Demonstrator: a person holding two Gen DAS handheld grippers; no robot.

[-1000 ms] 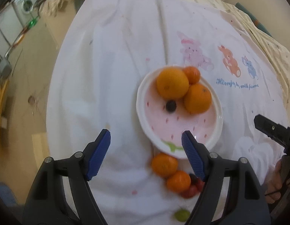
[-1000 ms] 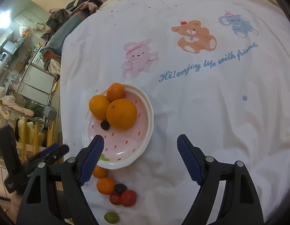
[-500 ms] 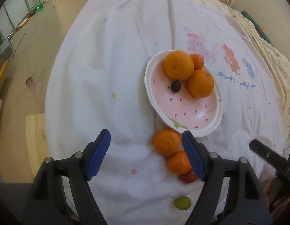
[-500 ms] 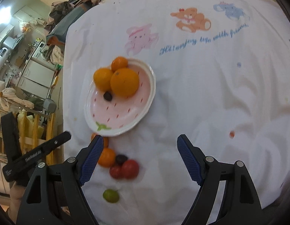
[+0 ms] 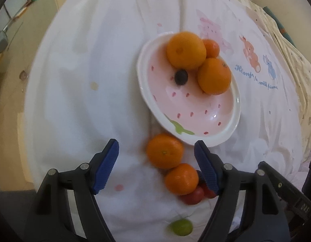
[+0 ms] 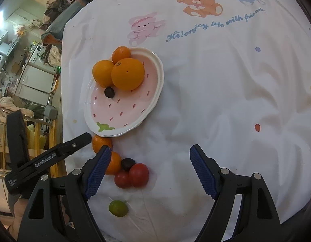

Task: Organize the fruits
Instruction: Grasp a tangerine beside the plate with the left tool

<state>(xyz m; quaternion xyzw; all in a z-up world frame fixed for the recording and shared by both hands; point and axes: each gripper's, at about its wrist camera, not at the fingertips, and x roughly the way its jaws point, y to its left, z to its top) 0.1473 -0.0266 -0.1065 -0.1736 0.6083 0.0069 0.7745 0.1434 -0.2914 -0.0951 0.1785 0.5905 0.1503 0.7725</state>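
A pink strawberry-pattern plate point(image 5: 147, 100) point(image 6: 155, 100) on the white cloth holds three oranges point(image 5: 185, 49) and a dark grape point(image 5: 181, 77). Just below it on the cloth lie two tangerines point(image 5: 164, 150) point(image 5: 181, 178), two red tomatoes point(image 6: 138, 174), another dark grape point(image 6: 128, 163) and a green fruit point(image 6: 118, 207). My left gripper point(image 5: 155, 147) hangs open over the upper tangerine, which shows between its blue pads without touching them. My right gripper point(image 6: 150, 149) is open over bare cloth to the right of the tomatoes, nothing in it.
The white printed cloth point(image 6: 216, 80) covers a round table whose edge drops off at the left to the floor point(image 5: 12, 80). Furniture and clutter point(image 6: 24, 70) stand beyond that edge. The left gripper's finger point(image 6: 75, 143) reaches in beside the lower-left plate rim.
My left gripper has sunk toward the loose tangerines, which now look larger and sit between its fingers. My right gripper drew back toward the near table edge, then held still.
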